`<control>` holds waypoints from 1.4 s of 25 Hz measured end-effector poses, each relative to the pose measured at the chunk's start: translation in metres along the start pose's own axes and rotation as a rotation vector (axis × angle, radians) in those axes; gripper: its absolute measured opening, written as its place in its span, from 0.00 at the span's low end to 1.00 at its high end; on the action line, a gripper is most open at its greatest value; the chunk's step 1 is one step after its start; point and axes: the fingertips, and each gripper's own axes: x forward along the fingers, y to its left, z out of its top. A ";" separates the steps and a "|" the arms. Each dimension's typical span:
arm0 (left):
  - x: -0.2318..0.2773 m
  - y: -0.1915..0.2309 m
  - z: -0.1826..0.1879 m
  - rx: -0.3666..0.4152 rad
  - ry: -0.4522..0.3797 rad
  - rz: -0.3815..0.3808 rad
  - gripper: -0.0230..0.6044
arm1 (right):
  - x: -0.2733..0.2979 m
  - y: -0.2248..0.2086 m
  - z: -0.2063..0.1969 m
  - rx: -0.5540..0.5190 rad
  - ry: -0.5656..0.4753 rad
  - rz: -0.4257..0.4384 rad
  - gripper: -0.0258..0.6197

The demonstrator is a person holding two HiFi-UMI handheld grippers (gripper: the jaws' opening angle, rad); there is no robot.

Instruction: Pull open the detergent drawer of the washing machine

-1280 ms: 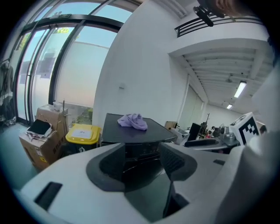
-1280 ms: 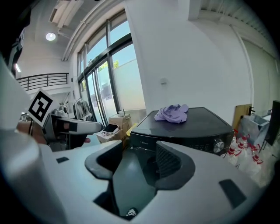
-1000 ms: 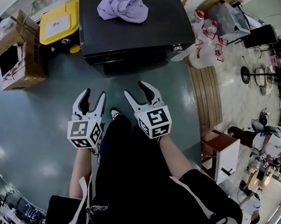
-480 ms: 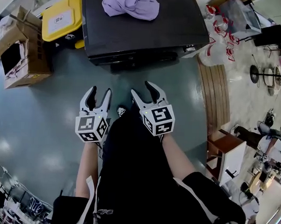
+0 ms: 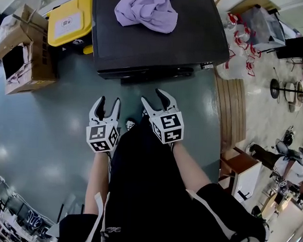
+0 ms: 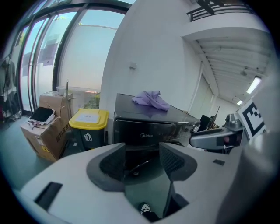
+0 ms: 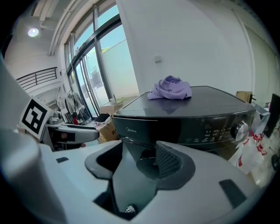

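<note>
I hold the left claw [image 5: 106, 103] and right claw [image 5: 155, 98] spread, pinching nothing, with bare floor [image 5: 56, 119] between them and the washing machine [image 5: 155, 43]. Its detergent drawer [image 7: 131, 130] sits shut at the front panel's left. A purple cloth [image 5: 146, 10] lies on top, with a yellow-lidded bin [image 5: 69, 21] and a cardboard box [image 5: 24, 52] alongside.

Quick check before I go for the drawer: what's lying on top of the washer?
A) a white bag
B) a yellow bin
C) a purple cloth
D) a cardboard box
C: a purple cloth lies bunched on the washer top, while the yellow bin and the box stand on the floor beside it.
</note>
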 end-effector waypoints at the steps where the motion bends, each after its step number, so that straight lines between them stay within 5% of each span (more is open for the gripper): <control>1: 0.003 0.004 0.003 -0.006 -0.006 0.010 0.43 | 0.004 -0.003 0.003 -0.002 -0.001 -0.001 0.42; 11: 0.036 0.039 0.024 0.000 -0.011 0.052 0.43 | 0.046 -0.016 0.025 -0.014 0.023 -0.001 0.42; 35: 0.084 0.051 0.035 0.033 0.040 -0.010 0.43 | 0.085 -0.029 0.036 0.040 0.059 -0.044 0.44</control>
